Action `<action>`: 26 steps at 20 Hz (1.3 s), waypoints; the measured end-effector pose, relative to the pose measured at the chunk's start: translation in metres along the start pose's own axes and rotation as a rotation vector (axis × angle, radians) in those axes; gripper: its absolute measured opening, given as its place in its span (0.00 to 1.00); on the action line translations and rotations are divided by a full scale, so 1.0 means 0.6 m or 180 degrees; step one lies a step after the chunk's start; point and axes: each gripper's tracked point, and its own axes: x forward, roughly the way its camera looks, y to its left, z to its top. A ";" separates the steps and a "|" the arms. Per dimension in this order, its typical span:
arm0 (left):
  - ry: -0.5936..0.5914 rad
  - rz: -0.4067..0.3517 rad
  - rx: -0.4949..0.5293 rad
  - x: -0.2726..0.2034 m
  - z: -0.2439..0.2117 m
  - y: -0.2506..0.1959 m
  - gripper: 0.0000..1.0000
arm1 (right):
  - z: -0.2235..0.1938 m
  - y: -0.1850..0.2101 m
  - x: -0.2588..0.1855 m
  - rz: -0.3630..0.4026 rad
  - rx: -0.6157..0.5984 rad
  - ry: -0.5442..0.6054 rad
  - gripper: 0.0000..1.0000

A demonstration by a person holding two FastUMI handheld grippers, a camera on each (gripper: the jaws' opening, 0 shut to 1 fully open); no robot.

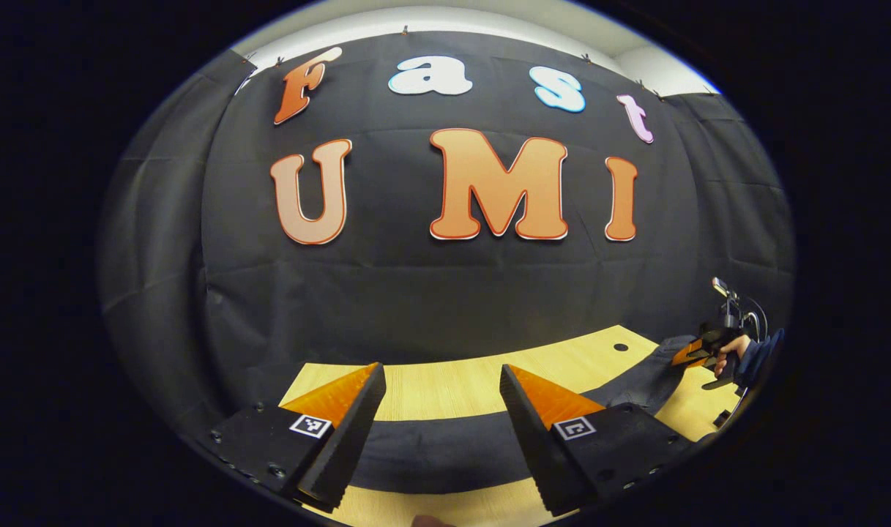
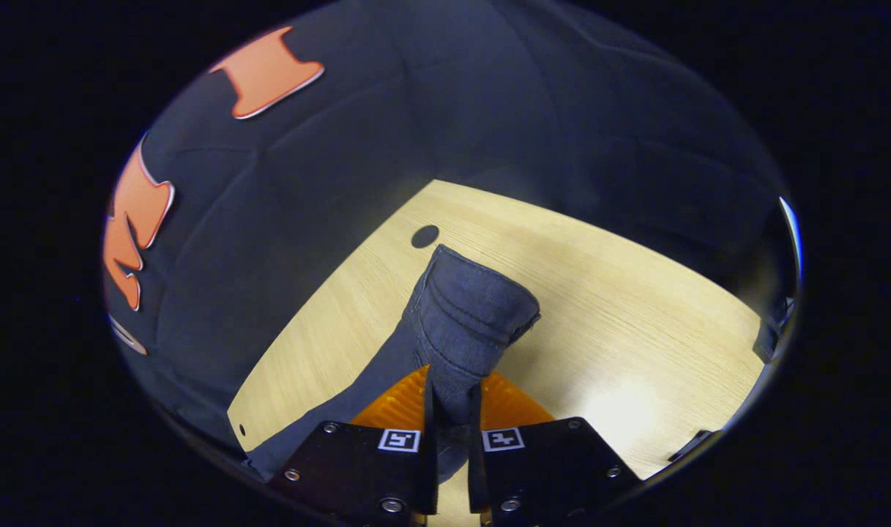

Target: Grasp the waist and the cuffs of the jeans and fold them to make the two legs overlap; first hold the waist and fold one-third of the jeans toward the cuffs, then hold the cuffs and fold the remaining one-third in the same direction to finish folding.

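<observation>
Right gripper view: right tongs (image 2: 452, 399) pinch dark denim jeans (image 2: 463, 315); left tongs (image 1: 443, 421) gape above them; folding barely begun.

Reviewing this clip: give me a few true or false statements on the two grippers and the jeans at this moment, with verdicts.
1. The right gripper is clamped on the jeans. True.
2. The left gripper is closed on the fabric. False: its jaws stand apart, with nothing between them.
3. The jeans lie on a wooden table. True.
4. The jeans are bright red. False: they are dark blue-grey.
5. A hand holds the right gripper. True.
</observation>
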 end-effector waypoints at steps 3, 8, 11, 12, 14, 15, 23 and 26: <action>-0.0018 -0.0001 -0.0067 -0.025 -0.008 0.025 0.94 | 0.009 0.009 -0.007 0.0079 -0.0273 -0.0143 0.17; -0.0159 0.0145 -0.0097 -0.068 0.005 0.062 0.94 | 0.010 0.029 -0.014 0.0200 -0.0763 -0.0310 0.17; -0.0160 0.0175 -0.0057 -0.078 0.002 0.066 0.94 | 0.017 0.042 -0.018 0.0281 -0.1071 -0.0355 0.17; -0.0141 0.0178 -0.0065 -0.079 -0.004 0.071 0.94 | 0.016 0.043 -0.018 0.0317 -0.1167 -0.0370 0.17; -0.0091 0.0215 -0.0085 -0.081 -0.015 0.081 0.94 | 0.018 0.046 -0.016 0.0393 -0.1360 -0.0388 0.17; -0.0066 0.0241 -0.0093 -0.083 -0.019 0.087 0.94 | 0.019 0.047 -0.015 0.0432 -0.1462 -0.0388 0.17; 0.0077 0.0457 -0.0190 -0.093 -0.048 0.134 0.94 | 0.021 0.069 -0.014 0.0812 -0.2249 -0.0334 0.17; 0.0138 0.0519 -0.0219 -0.095 -0.059 0.144 0.95 | 0.018 0.078 -0.013 0.0953 -0.2458 -0.0261 0.17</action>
